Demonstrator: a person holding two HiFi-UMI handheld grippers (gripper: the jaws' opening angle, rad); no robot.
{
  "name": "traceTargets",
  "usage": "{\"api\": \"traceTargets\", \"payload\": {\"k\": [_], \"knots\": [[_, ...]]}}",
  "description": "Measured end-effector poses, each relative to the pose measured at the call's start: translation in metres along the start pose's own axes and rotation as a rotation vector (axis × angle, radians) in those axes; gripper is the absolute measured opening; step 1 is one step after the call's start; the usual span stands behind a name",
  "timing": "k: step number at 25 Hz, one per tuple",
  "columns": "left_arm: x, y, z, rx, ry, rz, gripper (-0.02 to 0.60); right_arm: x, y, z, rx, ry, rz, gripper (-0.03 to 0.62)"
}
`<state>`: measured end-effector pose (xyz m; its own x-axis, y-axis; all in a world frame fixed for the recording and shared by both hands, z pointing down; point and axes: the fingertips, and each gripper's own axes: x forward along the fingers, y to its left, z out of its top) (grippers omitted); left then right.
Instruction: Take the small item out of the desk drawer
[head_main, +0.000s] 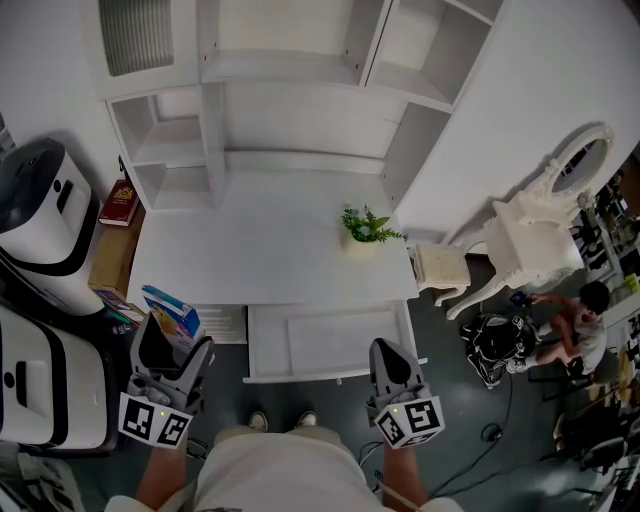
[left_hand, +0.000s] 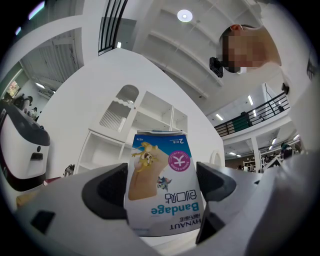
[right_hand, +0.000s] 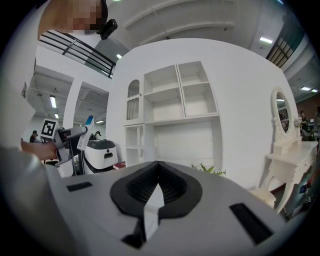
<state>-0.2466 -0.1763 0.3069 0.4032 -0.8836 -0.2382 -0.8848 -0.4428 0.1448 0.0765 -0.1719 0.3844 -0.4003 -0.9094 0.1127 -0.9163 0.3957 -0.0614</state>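
- The person stands at the front of the white bench (head_main: 270, 245), a gripper in each hand and both held low, close in to the body.
- The left gripper (head_main: 172, 340) has its jaws spread wide and clamped on the two sides of a small bandage box (left_hand: 161, 182), blue and white with cartoon figures on its face.
- That box is out of the drawer: it is up in the air in the left jaws, by the bench's front left corner and to the left of the drawer.
- In the left gripper view the box stands on end between the pads (its printing reads upside down from there).
- The right gripper (head_main: 390, 352) has its jaws clenched together, dark pads meeting and gripping nothing; it hangs just in front of the drawer's right corner.
- The drawer (head_main: 300, 377) is pulled out from under the bench top, between the two grippers.
- A small green plant (head_main: 366, 228) sits on the bench towards its right edge, under the white shelving.
- A red book (head_main: 120, 203) lies just off the bench's left end, beside a rounded white machine (head_main: 45, 215).
- To the right, well apart, stands a white dressing table (head_main: 535, 240) with an oval mirror (head_main: 585, 160), and a seated person (head_main: 580, 325) beyond it.
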Motion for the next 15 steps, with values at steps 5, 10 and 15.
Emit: {"api": "traceTargets", "payload": {"k": [5, 10, 15], "knots": [[-0.0005, 0.0012, -0.0018, -0.004, 0.001, -0.001, 0.436, 0.0029, 0.0021, -0.0005, 0.001, -0.002, -0.001, 0.009], [-0.001, 0.0017, -0.0035, -0.009, -0.001, 0.0, 0.436, 0.0034, 0.003, -0.0013, -0.001, 0.0, -0.001, 0.009], [-0.0022, 0.0034, -0.0026, -0.013, -0.009, 0.003, 0.436, 0.0039, 0.0039, -0.0009, -0.008, 0.004, 0.0, 0.009]]}}
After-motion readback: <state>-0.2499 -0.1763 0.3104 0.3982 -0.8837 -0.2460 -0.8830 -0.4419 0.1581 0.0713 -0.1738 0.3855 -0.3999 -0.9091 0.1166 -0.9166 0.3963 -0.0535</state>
